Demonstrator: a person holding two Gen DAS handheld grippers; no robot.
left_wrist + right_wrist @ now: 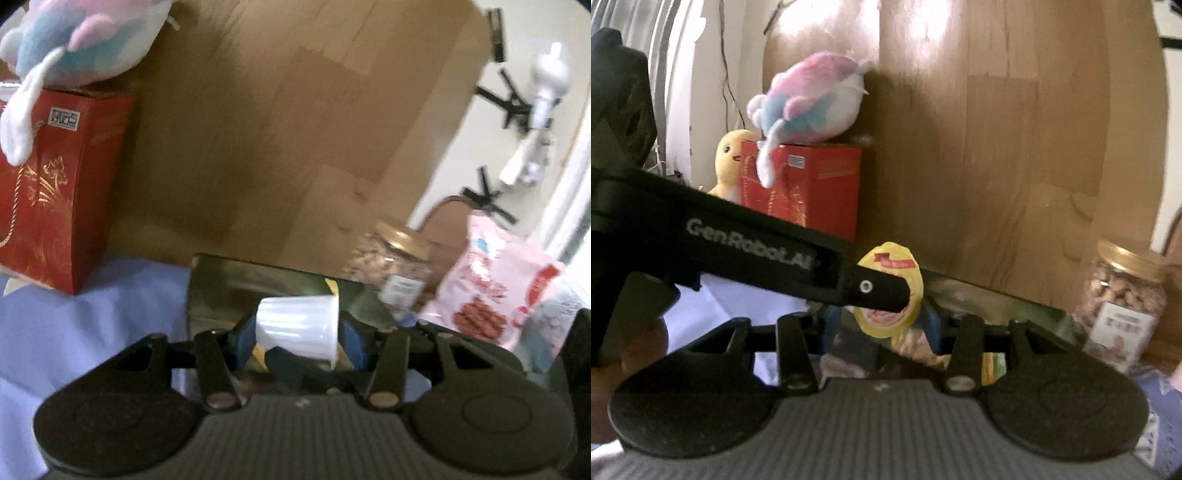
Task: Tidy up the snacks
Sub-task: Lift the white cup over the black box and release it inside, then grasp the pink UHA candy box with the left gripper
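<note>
Clamped between the blue pads of the left gripper (301, 334) is a small white plastic jelly cup (298, 324), lying on its side with its wider rim toward the right pad. From the right wrist view the same cup (889, 291) shows its yellow foil lid, printed with a red banner, and the left gripper's black finger (877, 290) crosses in front of that lid (the arm behind it reads "GenRobot.AI"). The cup is held above a shallow metallic tray (229, 273) that sits on the pale blue cloth (92, 332); a bit of yellow wrapper shows in the tray just past the cup.

The right gripper (882, 334) has its blue pads standing apart with nothing pinched between them; the cup's lid sits just ahead of the gap, and crinkled snack wrappers (916, 345) lie below it.

To the right of the tray stands a clear jar of nuts (391, 271) with a gold lid, and beside it a pink snack bag (495, 291) leans upright. In the right wrist view the jar (1123, 299) appears at the right edge, against the wooden board (997, 147) that backs the scene.

On the left a red gift box (55, 195) with gold patterning rests on the cloth, a pastel plush toy (81, 40) lying on top of it. A yellow plush chick (729, 162) peeks from behind the box.
</note>
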